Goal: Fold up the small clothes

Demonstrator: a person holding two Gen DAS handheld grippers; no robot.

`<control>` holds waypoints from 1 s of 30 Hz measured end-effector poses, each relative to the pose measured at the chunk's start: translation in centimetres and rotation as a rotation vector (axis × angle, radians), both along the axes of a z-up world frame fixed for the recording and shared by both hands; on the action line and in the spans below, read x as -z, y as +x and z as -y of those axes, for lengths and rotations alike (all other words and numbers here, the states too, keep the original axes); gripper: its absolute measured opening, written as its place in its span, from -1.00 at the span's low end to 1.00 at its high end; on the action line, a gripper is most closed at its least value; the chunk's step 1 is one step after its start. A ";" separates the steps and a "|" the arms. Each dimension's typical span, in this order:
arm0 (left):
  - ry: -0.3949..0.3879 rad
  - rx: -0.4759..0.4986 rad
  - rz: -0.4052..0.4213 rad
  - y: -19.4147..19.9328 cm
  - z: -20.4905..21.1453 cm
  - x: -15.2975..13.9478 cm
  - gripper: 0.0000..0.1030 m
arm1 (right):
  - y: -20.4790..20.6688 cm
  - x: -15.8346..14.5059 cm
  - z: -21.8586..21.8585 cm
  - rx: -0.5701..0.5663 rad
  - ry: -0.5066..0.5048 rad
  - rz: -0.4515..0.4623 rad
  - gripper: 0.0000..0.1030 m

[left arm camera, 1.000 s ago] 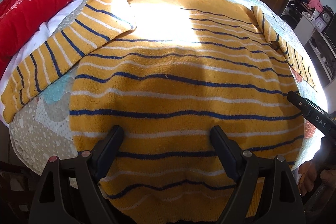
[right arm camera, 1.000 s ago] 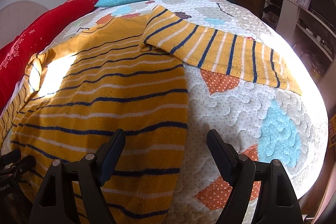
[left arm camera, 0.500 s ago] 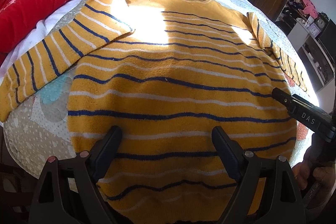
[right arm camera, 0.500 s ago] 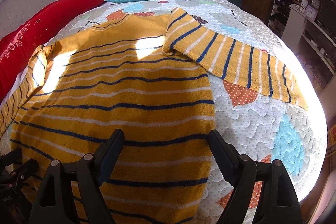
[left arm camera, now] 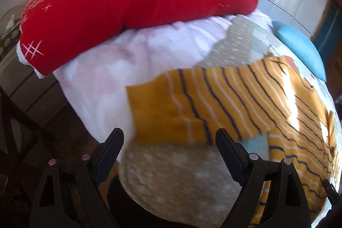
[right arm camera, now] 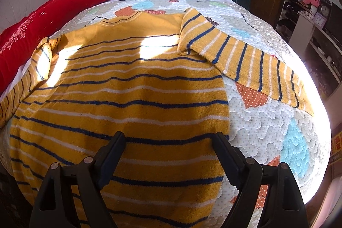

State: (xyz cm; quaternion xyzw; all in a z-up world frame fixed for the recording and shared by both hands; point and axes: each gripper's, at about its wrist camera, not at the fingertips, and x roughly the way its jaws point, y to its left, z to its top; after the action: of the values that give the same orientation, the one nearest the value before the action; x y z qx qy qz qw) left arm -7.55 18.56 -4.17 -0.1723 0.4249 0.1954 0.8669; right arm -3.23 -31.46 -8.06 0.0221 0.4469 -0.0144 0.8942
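Striped sweater (right arm camera: 128, 104) flat, unfolded; left gripper (left arm camera: 170, 143) agape, empty, nearing sleeve cuff (left arm camera: 168, 119); right gripper (right arm camera: 168, 145) agape, empty; next: pinch cuff, fold inward.

both hand-held gripper (left arm camera: 168, 138) (right arm camera: 168, 140) frames: black plastic, silver screws.

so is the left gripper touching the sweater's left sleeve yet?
Cannot tell. In the blurred left wrist view the open left gripper frames the sleeve cuff between its fingers, but neither contact nor a gap shows plainly.
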 end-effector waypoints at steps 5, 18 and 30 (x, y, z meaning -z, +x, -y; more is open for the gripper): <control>-0.103 0.042 -0.004 2.8 -3.4 2.0 0.68 | -0.2 -0.2 -0.9 -0.018 -0.019 0.005 0.71; -0.077 0.131 0.189 3.3 -1.5 -7.1 -0.79 | -0.8 -1.4 -1.7 -0.063 -0.053 0.085 0.54; -0.178 0.716 0.237 12.2 25.0 -11.2 -0.79 | -3.4 -1.6 6.7 0.145 0.106 0.108 0.54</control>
State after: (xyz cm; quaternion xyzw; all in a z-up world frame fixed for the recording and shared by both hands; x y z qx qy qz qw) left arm 4.64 -6.39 7.02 -0.1091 0.3704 -0.1783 0.9051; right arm -6.58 -38.19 -6.46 0.1027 0.3954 -0.0543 0.9112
